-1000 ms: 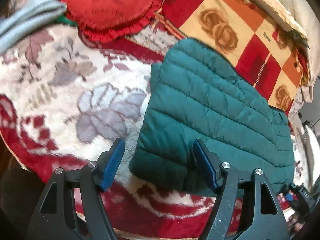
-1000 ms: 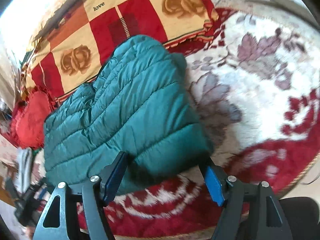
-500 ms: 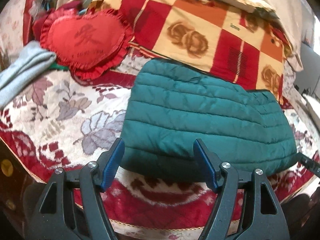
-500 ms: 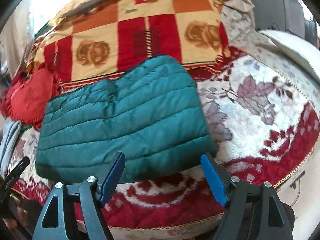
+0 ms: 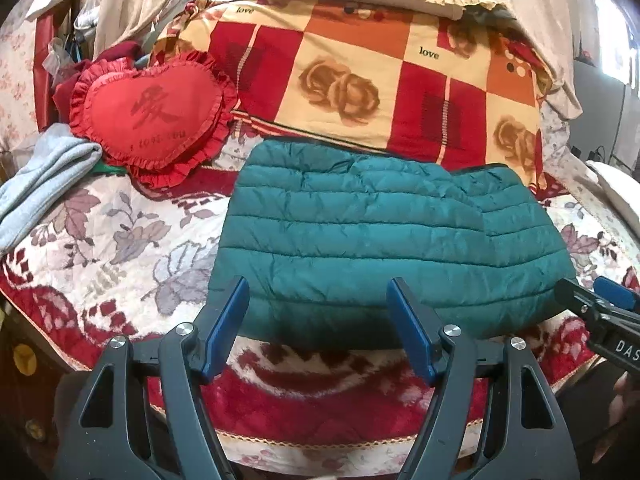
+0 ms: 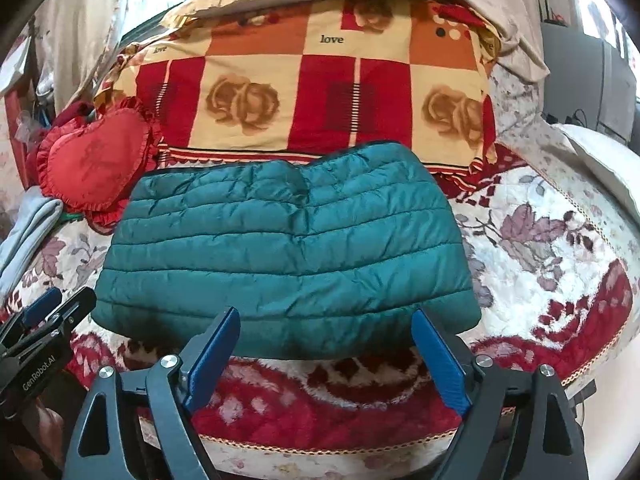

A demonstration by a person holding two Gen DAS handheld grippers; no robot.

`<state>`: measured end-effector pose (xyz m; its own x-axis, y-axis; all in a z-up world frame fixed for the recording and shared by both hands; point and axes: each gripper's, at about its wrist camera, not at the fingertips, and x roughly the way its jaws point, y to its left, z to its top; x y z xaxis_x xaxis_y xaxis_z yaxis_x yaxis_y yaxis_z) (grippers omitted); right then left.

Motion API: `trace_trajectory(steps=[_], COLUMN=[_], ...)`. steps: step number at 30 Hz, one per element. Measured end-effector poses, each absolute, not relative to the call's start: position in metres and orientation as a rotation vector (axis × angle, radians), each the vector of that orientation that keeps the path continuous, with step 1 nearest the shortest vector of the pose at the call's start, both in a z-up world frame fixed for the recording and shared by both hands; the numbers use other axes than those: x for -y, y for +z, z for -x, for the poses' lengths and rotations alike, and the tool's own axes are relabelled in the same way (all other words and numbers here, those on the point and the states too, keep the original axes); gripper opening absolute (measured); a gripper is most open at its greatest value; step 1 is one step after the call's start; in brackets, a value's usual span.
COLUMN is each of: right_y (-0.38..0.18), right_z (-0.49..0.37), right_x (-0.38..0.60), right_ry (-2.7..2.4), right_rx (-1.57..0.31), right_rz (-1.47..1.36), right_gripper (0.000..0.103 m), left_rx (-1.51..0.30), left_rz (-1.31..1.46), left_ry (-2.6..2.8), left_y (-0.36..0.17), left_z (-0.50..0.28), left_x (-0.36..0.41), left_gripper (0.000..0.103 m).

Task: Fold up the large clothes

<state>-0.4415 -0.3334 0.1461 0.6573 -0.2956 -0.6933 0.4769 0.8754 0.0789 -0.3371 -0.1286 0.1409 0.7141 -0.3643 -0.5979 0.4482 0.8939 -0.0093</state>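
Note:
A teal quilted puffer jacket [image 5: 380, 240] lies folded into a flat rectangle on the floral bed blanket; it also shows in the right wrist view [image 6: 288, 252]. My left gripper [image 5: 318, 294] is open and empty, held just in front of the jacket's near edge, towards its left half. My right gripper [image 6: 326, 322] is open and empty, in front of the near edge towards its right half. Each gripper shows at the edge of the other's view: the right gripper [image 5: 596, 300] and the left gripper [image 6: 52, 312].
A red heart cushion [image 5: 150, 116] and a grey folded cloth [image 5: 36, 192] lie at the back left. A red and orange checked quilt [image 5: 380, 80] is piled behind the jacket. The bed's front edge [image 5: 320, 444] runs just under the grippers.
Both grippers have pulled back and up from the jacket and levelled out. The jacket stays folded on the bed; both grippers remain open.

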Motion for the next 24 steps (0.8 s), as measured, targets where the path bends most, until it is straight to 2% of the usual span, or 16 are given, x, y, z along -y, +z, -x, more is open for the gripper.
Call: trace_trajectory(steps=[24], right_y=[0.146], right_z=[0.431], right_x=[0.312], right_ry=[-0.424], right_rx=[-0.745], right_rz=[-0.236], right_gripper=[0.090], left_rx=[-0.651], left_rz=[-0.119], left_ry=[-0.449], left_y=[0.134], left_z=[0.335], left_x=[0.125], left_gripper=[0.072])
